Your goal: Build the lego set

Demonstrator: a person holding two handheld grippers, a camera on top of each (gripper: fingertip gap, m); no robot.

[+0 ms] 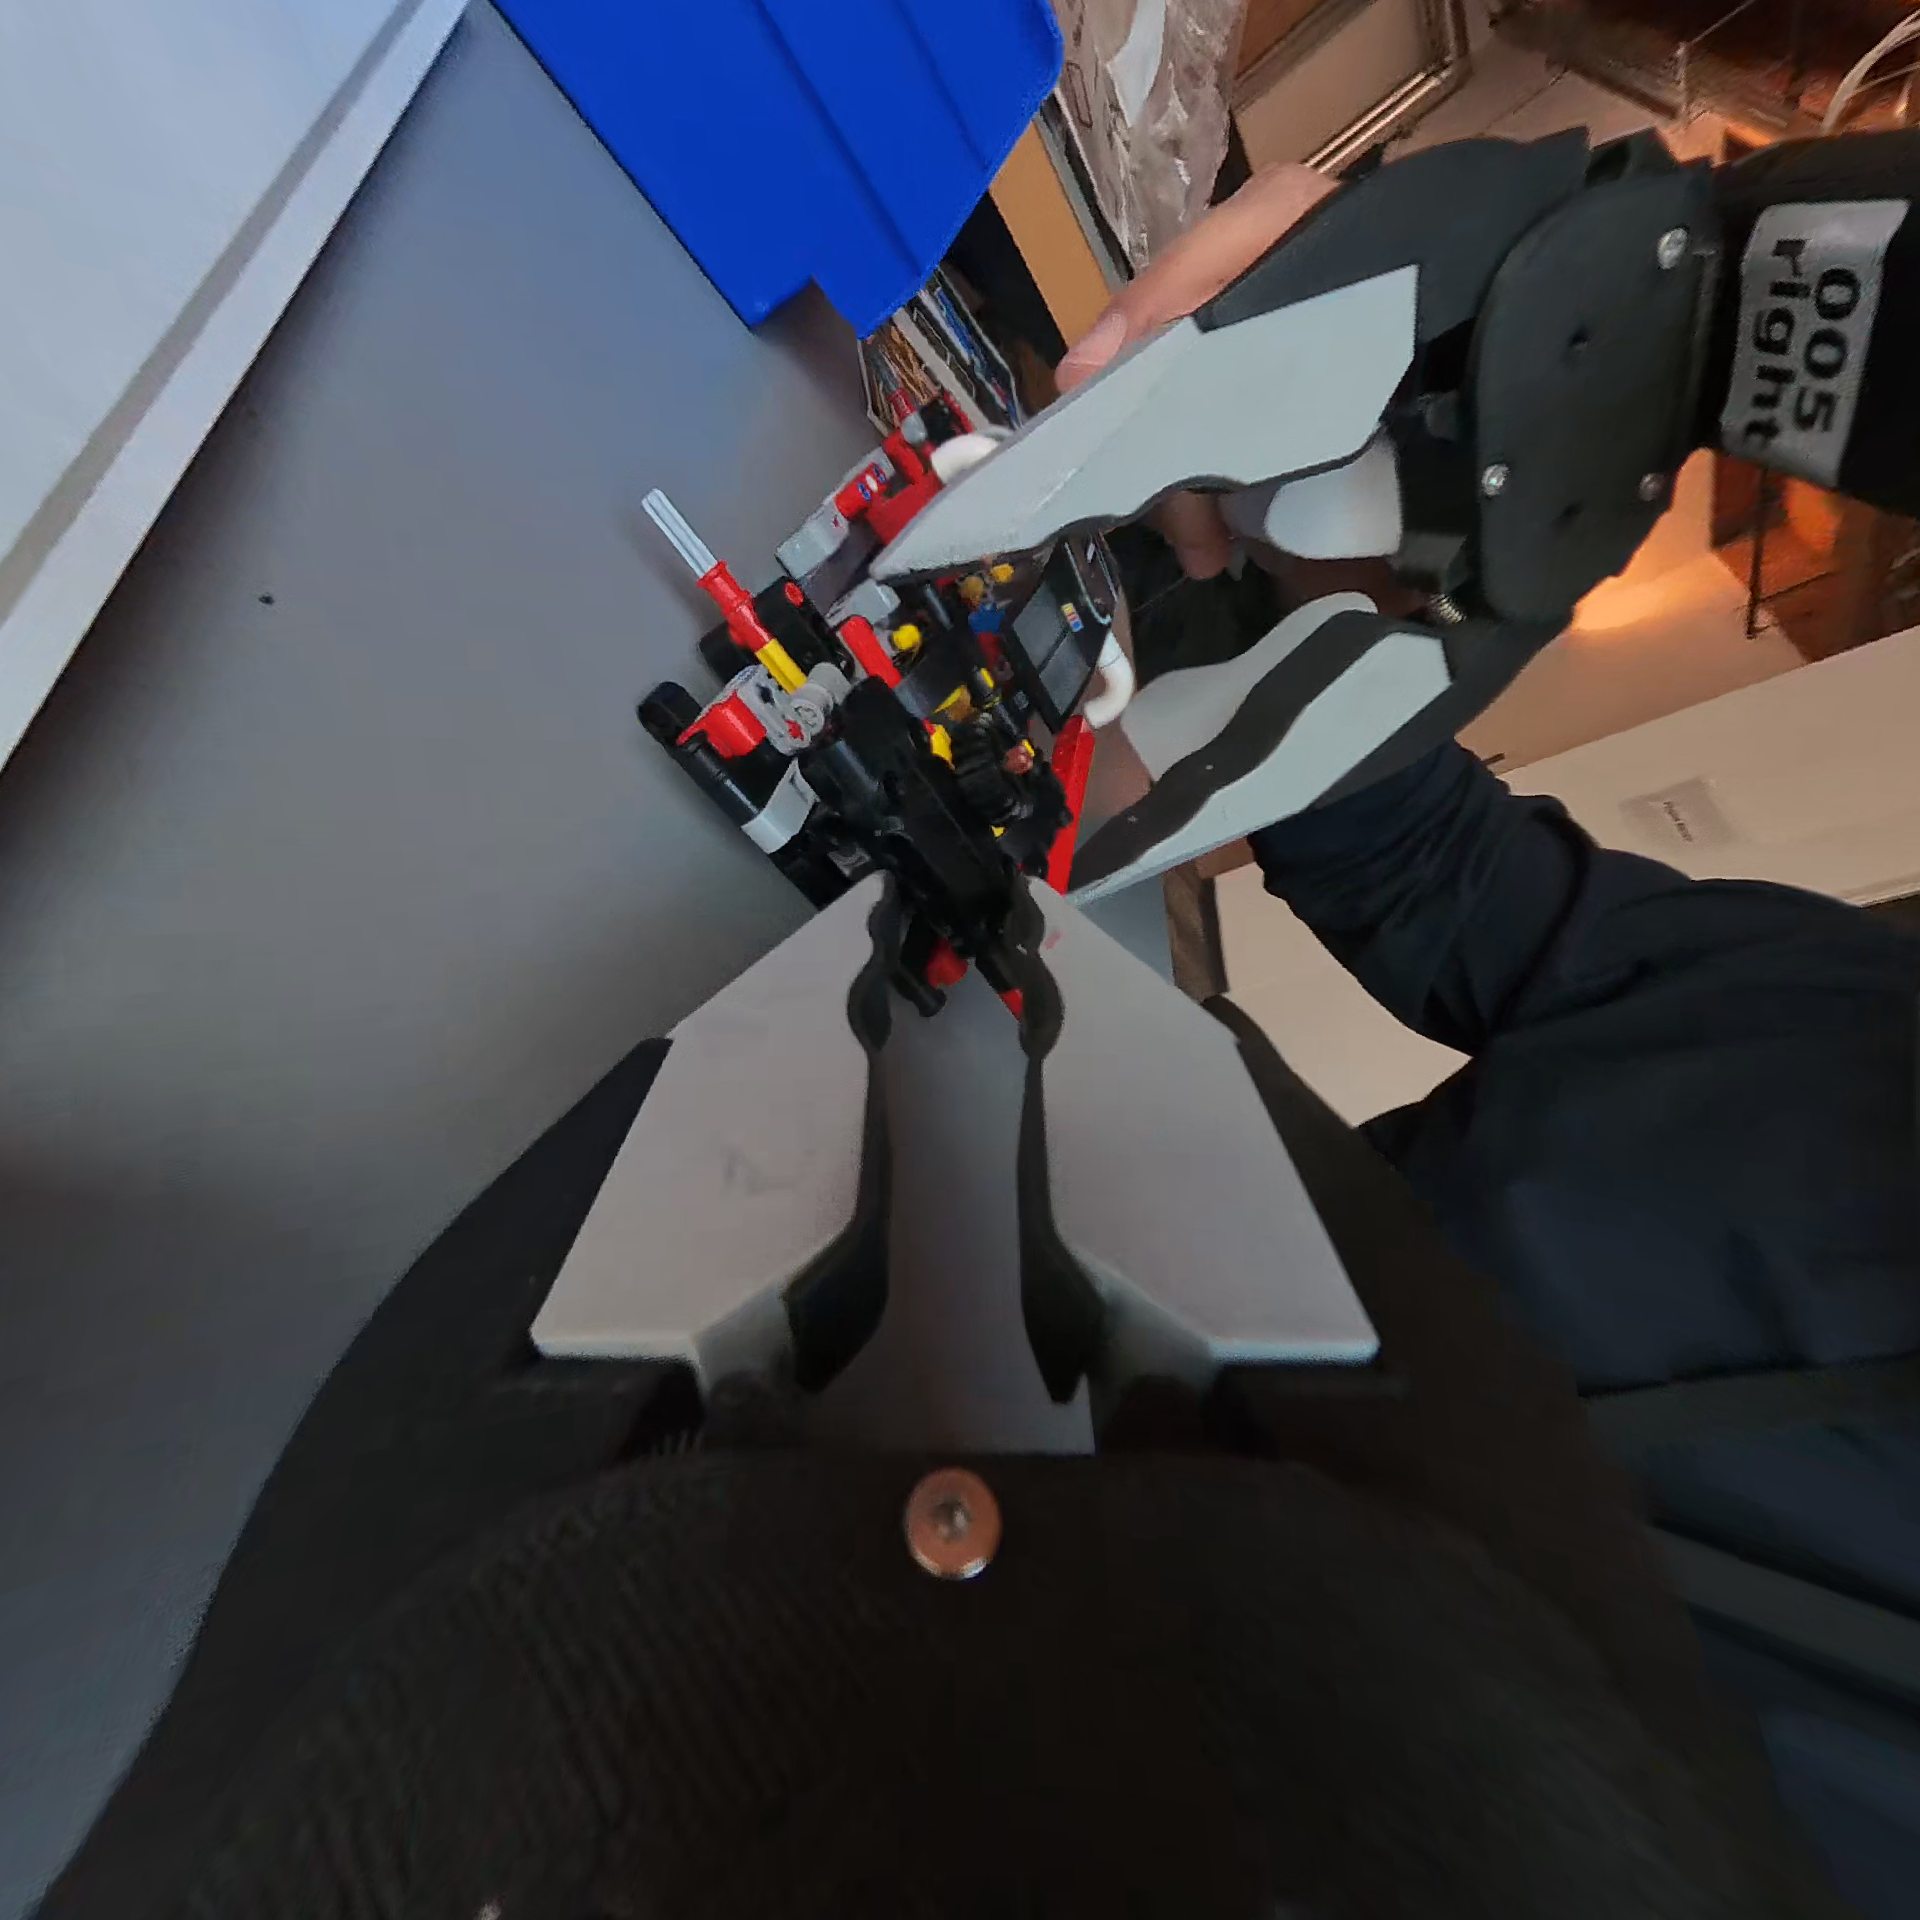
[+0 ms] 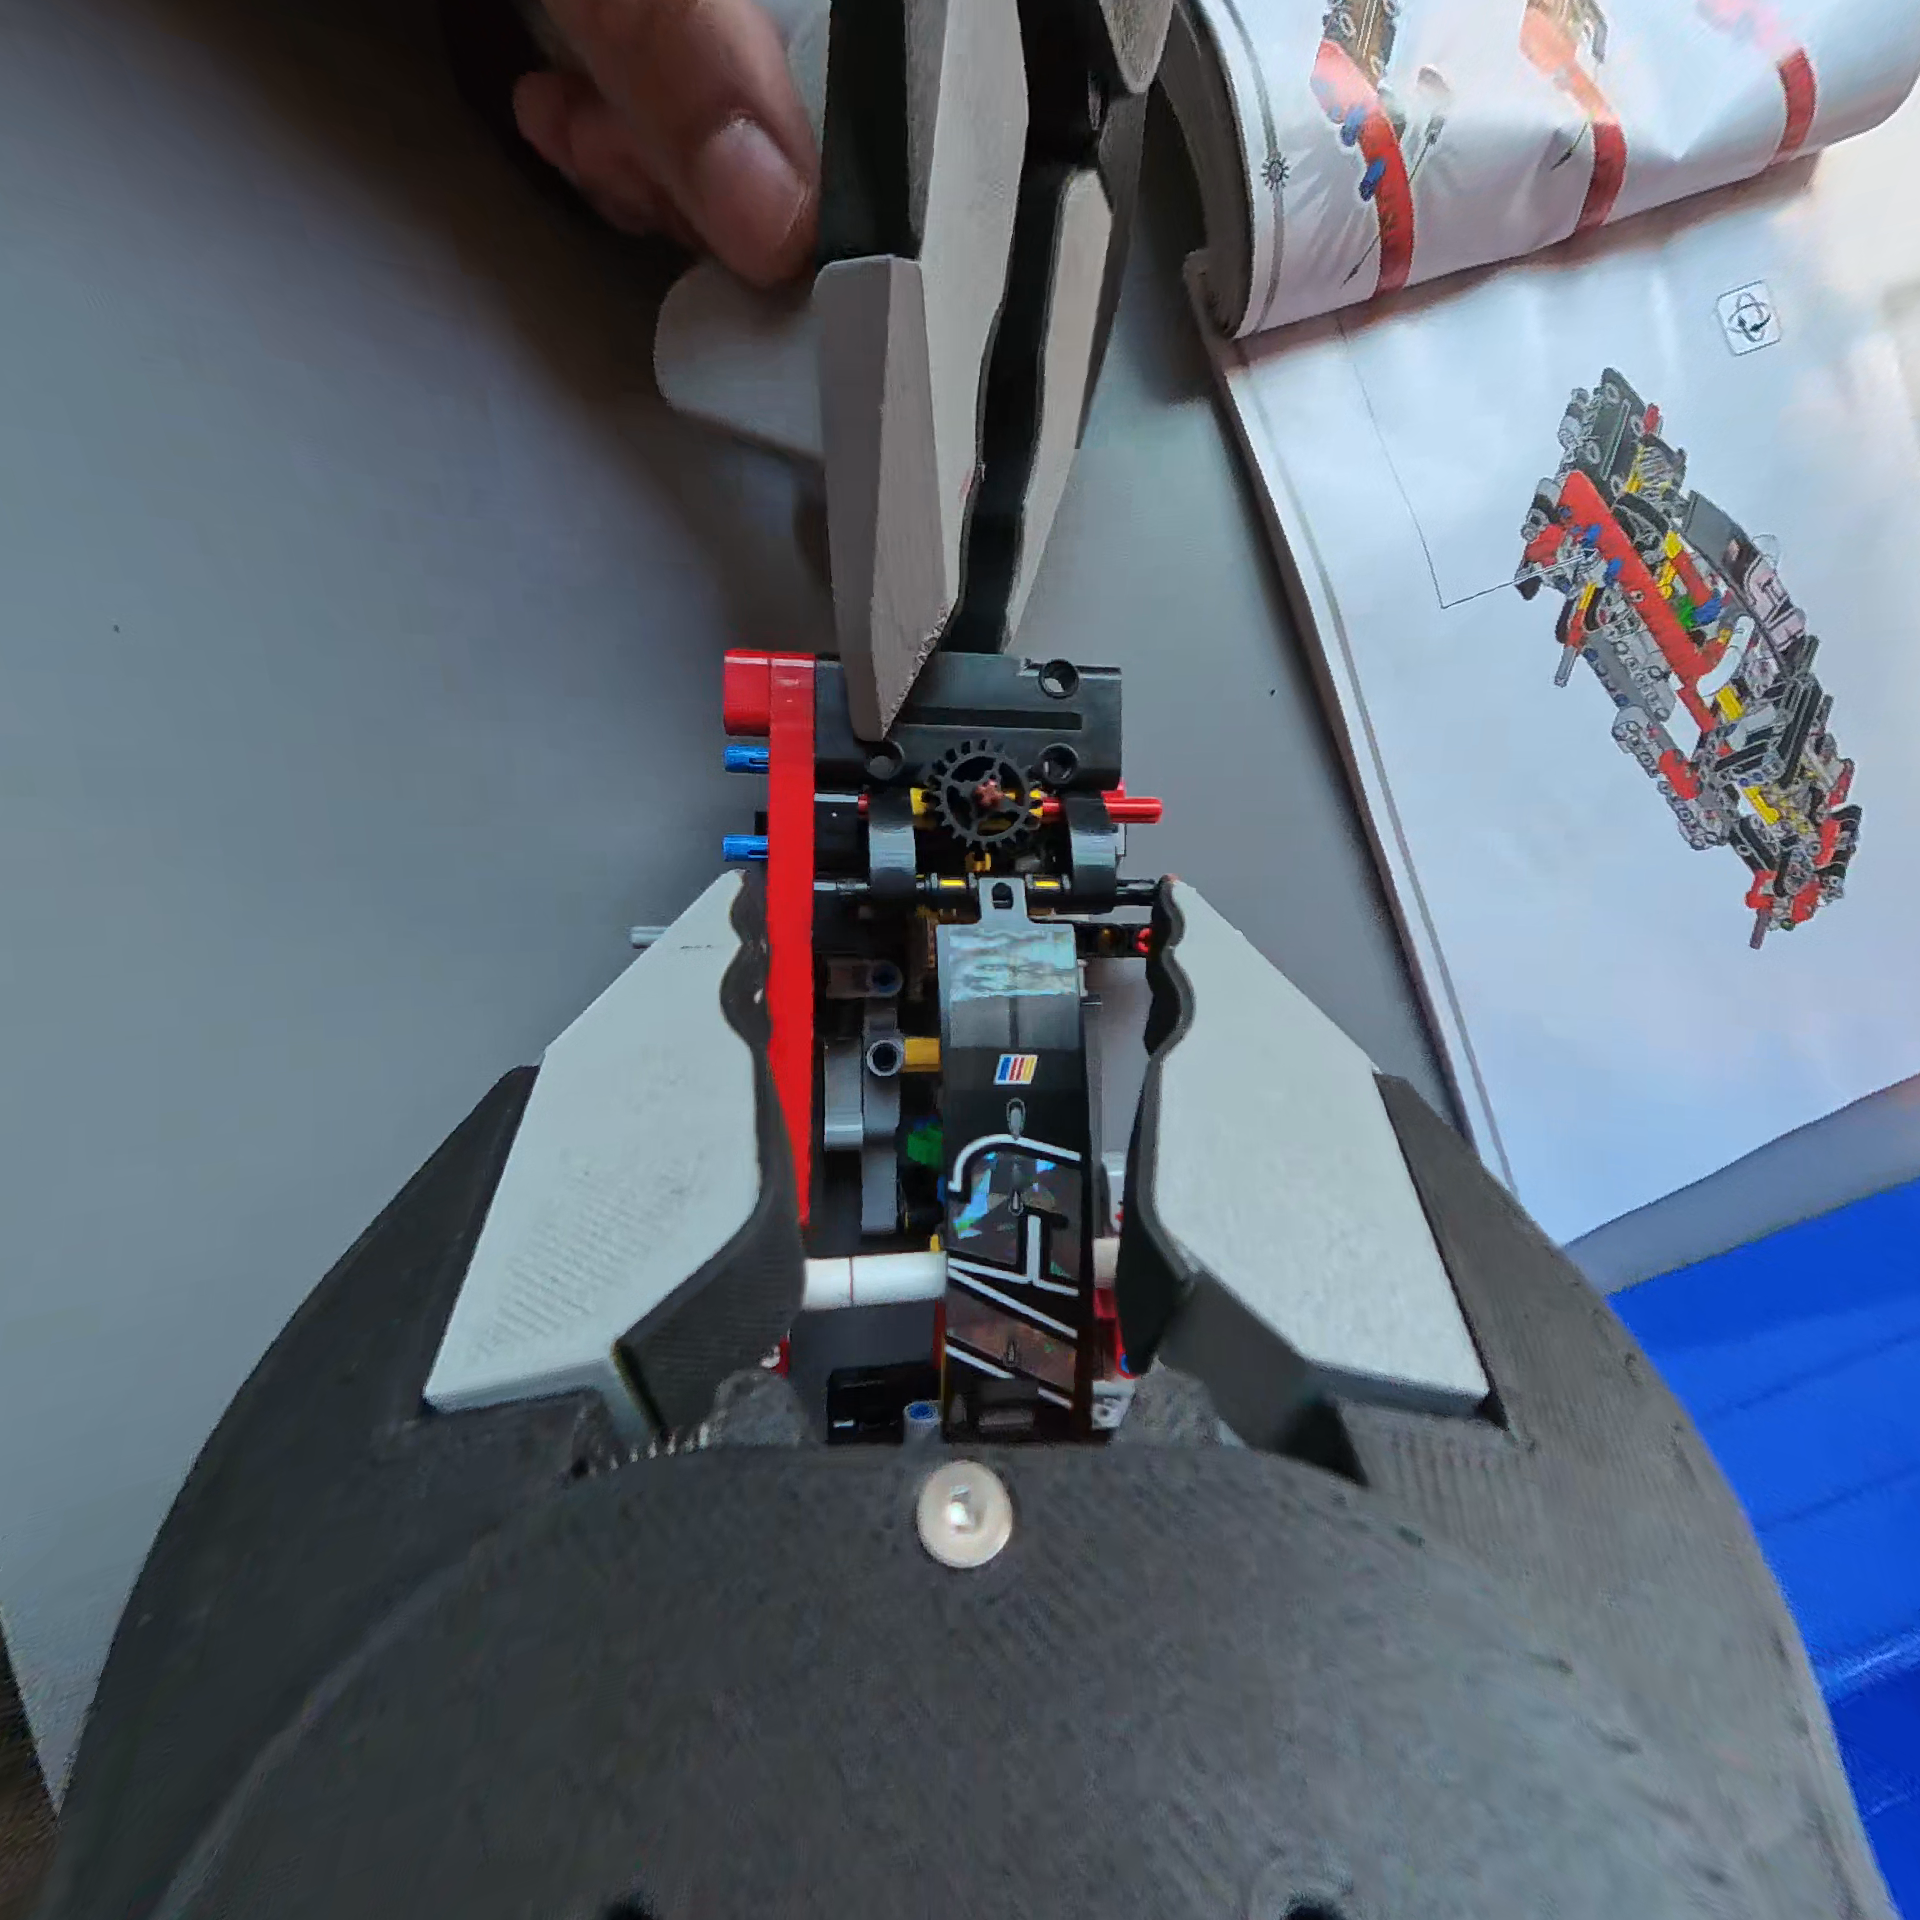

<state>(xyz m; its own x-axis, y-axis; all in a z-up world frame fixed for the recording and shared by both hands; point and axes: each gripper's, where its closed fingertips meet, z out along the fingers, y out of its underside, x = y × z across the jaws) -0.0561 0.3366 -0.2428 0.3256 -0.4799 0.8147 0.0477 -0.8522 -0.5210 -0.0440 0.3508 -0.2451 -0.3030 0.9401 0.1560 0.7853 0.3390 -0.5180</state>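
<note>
The near end of the brick model [image 2: 966, 1039] disappears under the right gripper's [image 2: 956, 935] body, so its full length can't be made out from that side, and in the left wrist view much of it is a dark, blurred tangle. It sits on the grey table [image 1: 364, 831], a dense build of black, red and grey beams with yellow and blue pins, a black gear [image 2: 982, 795] near its far end and a shiny stickered black panel along the top. The right gripper straddles the model with its jaws wide; the left pad lies against the red side beam [image 2: 790, 935], but the right pad only reaches pin ends, so whether it grips I cannot tell. The left gripper [image 1: 956, 951] is clamped narrowly on the model's black end block. An open instruction booklet [image 2: 1558, 727] lies beside it, and a blue bin [image 1: 810, 145] is cut off at the edge.
</note>
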